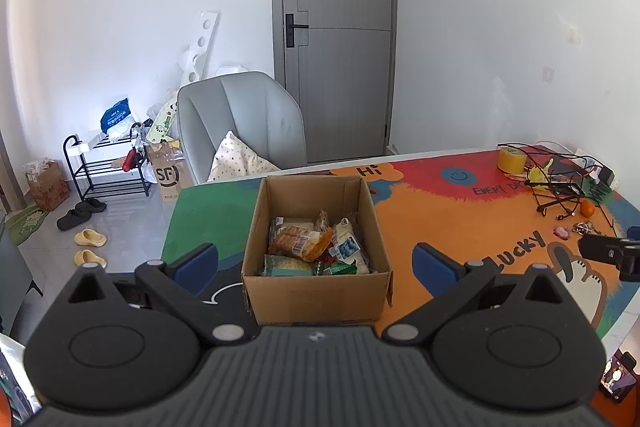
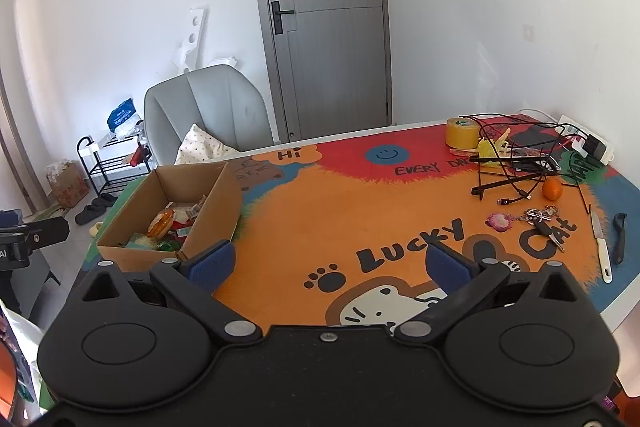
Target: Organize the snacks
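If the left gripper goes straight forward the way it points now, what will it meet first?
Most likely the cardboard box of snack packets. The box sits centred between the open fingers of the left gripper, its near wall facing them. Depth is unclear, and a high path might pass over the rim.

Left gripper [image 1: 316, 263] spread wide above snack-filled cardboard box [image 1: 316, 297].

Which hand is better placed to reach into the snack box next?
Left. Its open tongs point straight at the box just ahead, snacks between the fingers. The right tongs face bare mat, with the box off to their left.
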Demonstrator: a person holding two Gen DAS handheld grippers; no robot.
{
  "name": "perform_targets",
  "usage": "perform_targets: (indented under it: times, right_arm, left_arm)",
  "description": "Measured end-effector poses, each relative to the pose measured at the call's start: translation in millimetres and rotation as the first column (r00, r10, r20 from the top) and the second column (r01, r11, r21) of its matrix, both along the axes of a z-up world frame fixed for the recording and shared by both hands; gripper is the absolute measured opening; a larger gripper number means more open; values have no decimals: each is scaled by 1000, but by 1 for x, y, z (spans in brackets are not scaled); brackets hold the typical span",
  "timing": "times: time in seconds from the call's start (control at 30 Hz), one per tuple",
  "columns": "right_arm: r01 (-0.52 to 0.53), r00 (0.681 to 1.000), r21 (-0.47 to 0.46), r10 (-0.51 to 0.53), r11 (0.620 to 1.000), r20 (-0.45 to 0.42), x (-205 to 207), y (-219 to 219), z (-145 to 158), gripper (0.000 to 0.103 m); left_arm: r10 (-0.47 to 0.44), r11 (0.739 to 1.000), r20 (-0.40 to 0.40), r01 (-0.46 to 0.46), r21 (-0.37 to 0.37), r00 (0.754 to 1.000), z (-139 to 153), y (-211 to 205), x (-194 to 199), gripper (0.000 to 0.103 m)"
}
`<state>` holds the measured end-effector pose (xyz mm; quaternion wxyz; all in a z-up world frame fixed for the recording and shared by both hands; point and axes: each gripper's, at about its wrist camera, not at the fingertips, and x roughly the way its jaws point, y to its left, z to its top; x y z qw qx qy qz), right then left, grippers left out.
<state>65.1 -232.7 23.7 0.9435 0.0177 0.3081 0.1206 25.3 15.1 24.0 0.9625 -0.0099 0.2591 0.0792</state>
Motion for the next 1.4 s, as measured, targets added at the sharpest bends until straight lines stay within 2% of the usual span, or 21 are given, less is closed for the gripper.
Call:
perform_targets:
  times: [1.4]
  right_arm:
    - [-7, 1000, -18, 8, 1000, 7, 1, 1, -2, 103]
  left_arm:
    - [6, 1000, -13, -6, 0, 1000, -3, 1, 3, 103]
